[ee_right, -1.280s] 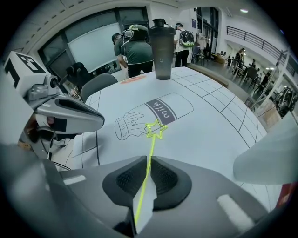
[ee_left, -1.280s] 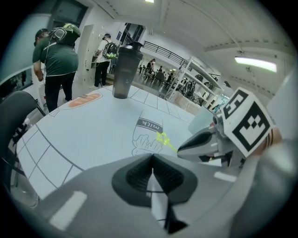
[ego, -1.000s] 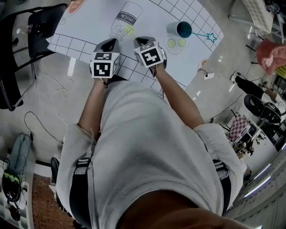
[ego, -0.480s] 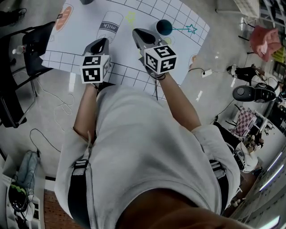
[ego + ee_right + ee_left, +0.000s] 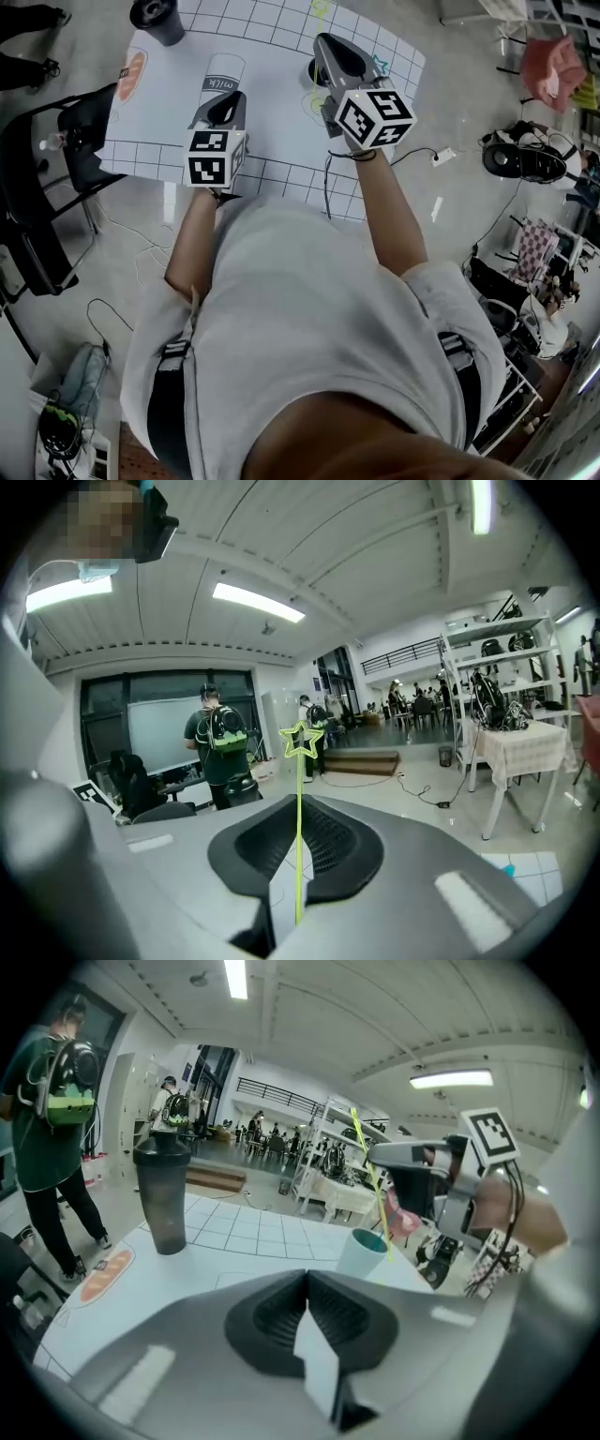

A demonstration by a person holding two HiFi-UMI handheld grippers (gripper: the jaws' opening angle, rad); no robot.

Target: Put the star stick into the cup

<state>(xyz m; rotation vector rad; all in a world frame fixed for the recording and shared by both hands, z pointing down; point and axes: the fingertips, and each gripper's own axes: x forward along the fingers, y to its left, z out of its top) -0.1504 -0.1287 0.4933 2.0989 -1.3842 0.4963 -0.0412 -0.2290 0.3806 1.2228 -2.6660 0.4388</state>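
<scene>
- the left hand-held gripper (image 5: 307, 1277) sits low over the bench (image 5: 272, 141), nearest the body. its jaws are together with nothing between them. i judge it parked out of the way, since this job needs only one hand.
- the right hand-held gripper (image 5: 299, 803) is held higher and farther out. its jaws are drawn narrow and pinch the thin shaft of the star stick (image 5: 299, 855), star end up. that grip leaves the plain lower end free to go in first.
- in the left gripper view the stick leans a little and its lower end comes down at the rim of the cup (image 5: 364, 1252). i cannot tell whether the tip is inside or just in front of it.
- the cup stands upright on the white gridded sheet (image 5: 187, 159), mouth open upward, which suits a straight drop.
- farther back, a dark shaker bottle (image 5: 159, 1194) stands well apart from the cup, clear of the path.
- the next move likely calls for lowering the stick, then letting go.
</scene>
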